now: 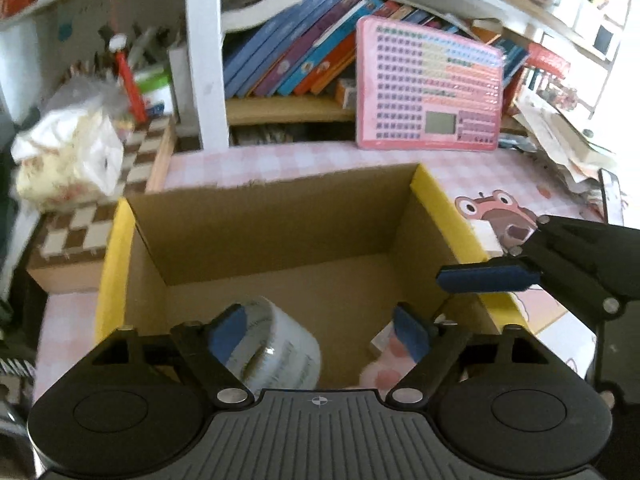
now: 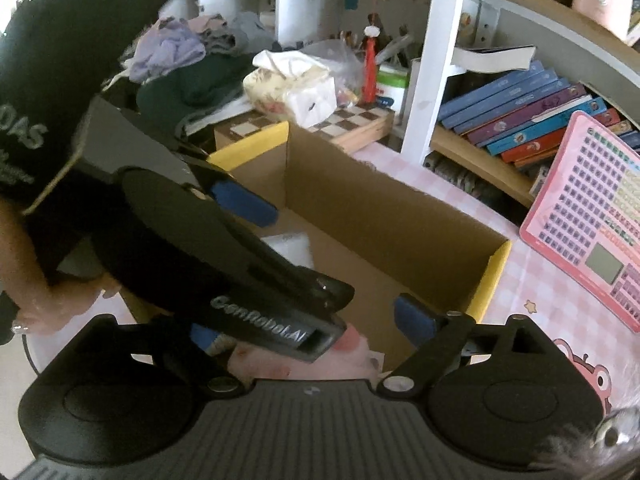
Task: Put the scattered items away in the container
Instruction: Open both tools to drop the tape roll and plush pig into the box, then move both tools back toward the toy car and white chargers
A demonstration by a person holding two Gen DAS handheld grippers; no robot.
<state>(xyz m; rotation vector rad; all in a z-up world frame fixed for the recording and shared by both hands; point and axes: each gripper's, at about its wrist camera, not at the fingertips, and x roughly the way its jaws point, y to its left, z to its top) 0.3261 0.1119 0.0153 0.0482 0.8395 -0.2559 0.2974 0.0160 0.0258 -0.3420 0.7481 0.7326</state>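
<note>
An open cardboard box (image 1: 280,220) with yellow flaps stands on the pink checked table; it also shows in the right wrist view (image 2: 384,208). Inside lie a roll of clear tape (image 1: 280,344) and a pink and white packet (image 1: 380,368). My left gripper (image 1: 320,332) is open above the box, its left pad in front of the tape roll. My right gripper (image 2: 308,332) is open over the box's near right corner, above the pink packet (image 2: 288,364). The left gripper's body (image 2: 224,264) crosses in front of it. One right pad (image 1: 486,278) shows in the left wrist view.
A pink keyboard toy (image 1: 428,84) leans against a bookshelf (image 1: 288,108) behind the box. A chessboard box (image 1: 92,224) with a tissue pack (image 1: 68,160) stands left of it. Loose papers (image 1: 560,136) pile at the right. A frog print (image 1: 500,216) marks the table.
</note>
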